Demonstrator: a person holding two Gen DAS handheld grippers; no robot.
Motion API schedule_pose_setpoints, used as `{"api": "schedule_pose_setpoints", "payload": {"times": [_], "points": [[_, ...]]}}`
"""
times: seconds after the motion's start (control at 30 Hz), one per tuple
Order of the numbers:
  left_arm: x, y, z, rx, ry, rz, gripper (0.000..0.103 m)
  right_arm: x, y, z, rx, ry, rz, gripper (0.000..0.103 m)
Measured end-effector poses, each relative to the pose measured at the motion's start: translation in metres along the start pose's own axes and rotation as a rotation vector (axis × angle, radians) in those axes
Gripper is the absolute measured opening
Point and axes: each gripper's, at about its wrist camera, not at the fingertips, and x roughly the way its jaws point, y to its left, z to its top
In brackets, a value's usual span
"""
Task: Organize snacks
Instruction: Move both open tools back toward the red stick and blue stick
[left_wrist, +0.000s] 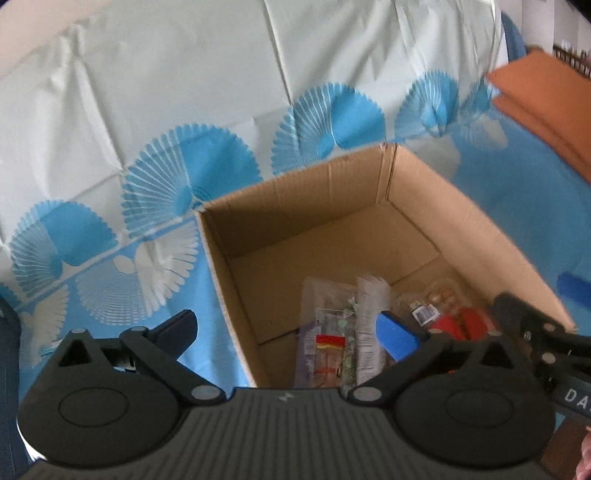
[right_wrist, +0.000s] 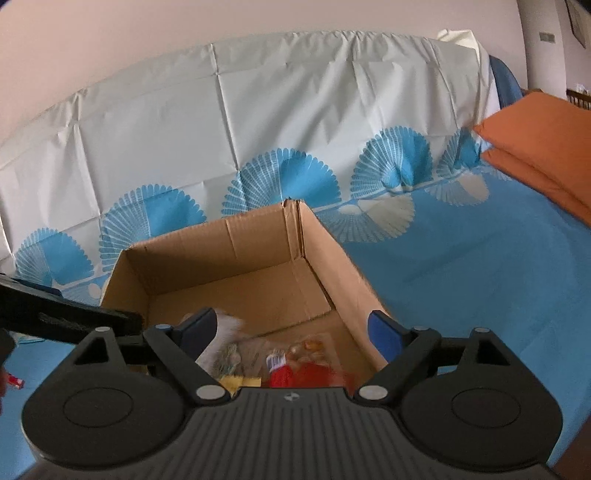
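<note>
I am working 2 hand-held grippers over an open brown cardboard box (left_wrist: 369, 206) that sits on a bed under a blue and white fan-patterned sheet (left_wrist: 110, 258). The left hand-held gripper (left_wrist: 288, 332) has its jaws wide apart with nothing between them; the right hand-held gripper (right_wrist: 291, 332) is likewise apart and empty. The snacks lie below and just ahead of both, on the box floor at its near end: a long clear packet with red and yellow printing (left_wrist: 328, 343) and a white-backed packet beside it (left_wrist: 371, 325), both running lengthwise away from me, plus a red packet (right_wrist: 314, 376) and a clear pack of small golden pieces (right_wrist: 310, 349) to the right. The left gripper looks nearer the long packets, the right nearer the red one. 2 orange cushions (right_wrist: 543, 140) rest far right. The only legible writing is "DA" on the right gripper's body seen from the left; packet labels are too blurred to read.
</note>
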Motion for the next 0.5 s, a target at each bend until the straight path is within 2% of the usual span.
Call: {"api": "schedule_pose_setpoints", "payload": {"times": [0.13, 0.23, 0.3, 0.5], "points": [[-0.047, 0.028, -0.026, -0.07, -0.022, -0.018, 0.103, -0.036, 0.008, -0.012, 0.037, 0.02, 0.027, 0.09], [-0.086, 0.053, -0.066, -0.127, 0.005, -0.018, 0.103, -0.074, 0.027, -0.023, 0.029, 0.024, 0.085, 0.092], [-0.106, 0.068, -0.093, -0.152, 0.039, 0.009, 0.103, -0.099, 0.044, -0.029, -0.004, 0.02, 0.136, 0.095], [-0.154, 0.12, -0.165, -0.211, 0.163, 0.149, 0.103, -0.155, 0.117, -0.053, -0.142, 0.06, 0.36, 0.1]]}}
